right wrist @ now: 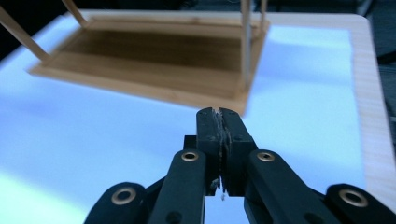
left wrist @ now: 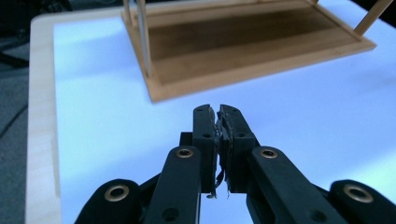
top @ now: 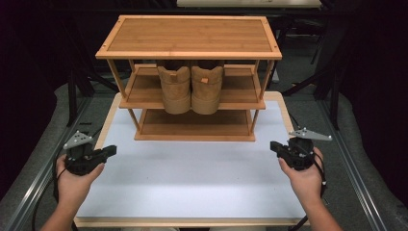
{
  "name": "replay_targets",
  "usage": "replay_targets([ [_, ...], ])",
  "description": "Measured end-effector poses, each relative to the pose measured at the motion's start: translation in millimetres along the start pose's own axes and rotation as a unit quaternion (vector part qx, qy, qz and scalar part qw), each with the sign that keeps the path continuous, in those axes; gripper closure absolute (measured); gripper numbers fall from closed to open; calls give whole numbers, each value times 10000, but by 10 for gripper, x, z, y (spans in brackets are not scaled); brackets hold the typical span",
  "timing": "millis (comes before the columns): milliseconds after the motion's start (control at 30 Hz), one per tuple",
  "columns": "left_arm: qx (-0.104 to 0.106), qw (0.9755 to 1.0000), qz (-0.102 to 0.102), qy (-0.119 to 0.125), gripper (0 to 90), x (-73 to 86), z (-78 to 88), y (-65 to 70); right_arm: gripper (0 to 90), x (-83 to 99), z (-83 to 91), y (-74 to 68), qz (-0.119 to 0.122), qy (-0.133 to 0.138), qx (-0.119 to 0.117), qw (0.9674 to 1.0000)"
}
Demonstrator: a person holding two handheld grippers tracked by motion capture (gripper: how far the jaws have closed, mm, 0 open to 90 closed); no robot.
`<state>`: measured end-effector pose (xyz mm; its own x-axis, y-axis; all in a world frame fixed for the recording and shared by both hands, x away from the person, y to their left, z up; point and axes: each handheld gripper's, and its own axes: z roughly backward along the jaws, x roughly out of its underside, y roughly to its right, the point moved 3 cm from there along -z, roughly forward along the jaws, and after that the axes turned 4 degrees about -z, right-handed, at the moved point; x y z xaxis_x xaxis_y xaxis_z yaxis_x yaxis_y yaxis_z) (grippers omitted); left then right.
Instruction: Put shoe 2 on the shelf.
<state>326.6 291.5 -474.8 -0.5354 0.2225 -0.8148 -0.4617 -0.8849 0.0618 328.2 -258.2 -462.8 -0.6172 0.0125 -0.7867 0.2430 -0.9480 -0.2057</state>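
Centrally, a pair of tan boots (top: 191,89) stands on the middle shelf of a 3-tier bamboo rack (top: 188,36), heels toward the person, the 2 boots touching side by side. Heels overhang the front edge of that shelf slightly. Top shelf and bottom shelf bare.

Rack sits at the far edge of the bench (top: 192,173), roughly centred between its left and right edges. Bench top is white with a pale wood border.

Left gripper (top: 109,150) held in the person's left hand (top: 72,180) at the bench's left edge, near side of the rack, jaws pointing inward toward the bench middle. In the left gripper view (left wrist: 218,116) the 2 jaws are pressed together with nothing between them; the rack's bottom shelf lies ahead and apart from the tips.

Right gripper (top: 274,146) held in the right hand (top: 303,178) at the bench's right edge, jaws pointing inward. In the right gripper view (right wrist: 218,116) the jaws are likewise together, empty; rack's near corner just beyond the tips, not touching.

Boots are well apart from both grippers, up and toward the far edge, between the 2.

Grey 3-cornered plate on each gripper. Cables trail off the near edge.
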Motion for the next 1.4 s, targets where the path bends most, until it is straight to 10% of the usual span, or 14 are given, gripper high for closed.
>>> replay_targets([
  [433, -53, 9994, 296, -173, 712, 675, -314, 24, 811, 675, -332, 69, -115, -43, 354, 9993],
  [700, -65, 9996, 78, -270, 618, 778, -445, 80, 731, 935, -459, -45, 154, 143, 667, 9976],
  [800, -56, 9993, 12, -378, 610, 830, -489, 90, 683, 987, -468, -54, 101, 160, 358, 9992],
  [1400, -137, 9984, 1, -540, 443, 910, -607, 38, 510, 1067, -547, 87, -147, -201, 484, 9985],
])
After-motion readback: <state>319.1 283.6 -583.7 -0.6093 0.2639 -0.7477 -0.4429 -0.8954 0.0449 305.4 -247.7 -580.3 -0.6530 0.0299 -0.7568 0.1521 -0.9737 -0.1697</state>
